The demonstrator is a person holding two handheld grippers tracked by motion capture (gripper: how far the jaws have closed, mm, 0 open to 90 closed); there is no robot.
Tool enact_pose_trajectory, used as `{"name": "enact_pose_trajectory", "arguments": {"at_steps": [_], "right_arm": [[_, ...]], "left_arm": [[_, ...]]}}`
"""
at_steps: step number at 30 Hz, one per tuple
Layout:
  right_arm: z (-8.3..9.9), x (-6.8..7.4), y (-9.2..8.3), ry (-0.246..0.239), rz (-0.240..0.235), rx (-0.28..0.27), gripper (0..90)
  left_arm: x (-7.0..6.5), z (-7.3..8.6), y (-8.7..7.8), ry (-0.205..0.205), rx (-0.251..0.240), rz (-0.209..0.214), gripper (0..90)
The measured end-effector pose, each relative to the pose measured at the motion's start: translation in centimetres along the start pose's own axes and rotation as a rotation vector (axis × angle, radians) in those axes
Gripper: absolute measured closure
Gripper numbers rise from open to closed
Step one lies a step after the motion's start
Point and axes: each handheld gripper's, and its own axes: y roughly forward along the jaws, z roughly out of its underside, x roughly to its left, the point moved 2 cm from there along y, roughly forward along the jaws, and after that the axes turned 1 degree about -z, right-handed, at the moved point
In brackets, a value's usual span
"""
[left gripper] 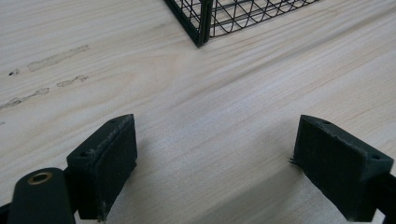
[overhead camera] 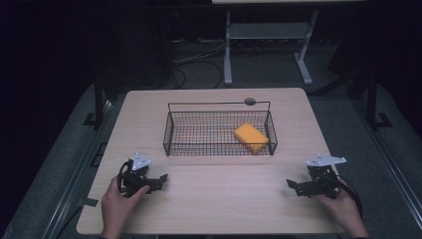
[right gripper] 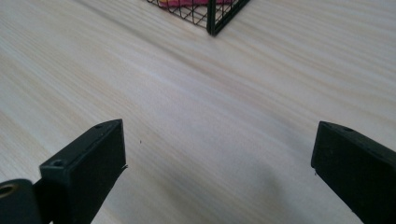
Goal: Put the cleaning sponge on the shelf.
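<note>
A black wire basket stands in the middle of the light wood table. An orange-yellow sponge lies in its right end. My left gripper rests low over the table at the front left, open, with bare wood between its jaws. My right gripper sits at the front right, also open and holding nothing. A basket corner shows ahead of the left jaws. Another corner shows ahead of the right jaws, with a bit of the sponge behind the wire.
A round grommet sits at the table's far edge behind the basket. Faint scuff marks run across the wood left of the left gripper. Beyond the table are a white metal stand and cables on a dark floor.
</note>
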Motion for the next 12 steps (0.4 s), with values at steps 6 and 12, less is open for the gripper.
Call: {"name": "enact_pose_trajectory", "arguments": {"at_steps": [6,12], "right_arm": [[1.2,0.1,0.7,-0.014,0.026,0.021,2.9],[1.6,0.1,1.2,-0.012,0.025,0.035,2.7]], "left_arm": [[0.0,0.0,0.0,0.000,0.000,0.000,12.6],[0.0,0.0,0.0,0.000,0.000,0.000,12.7]]}}
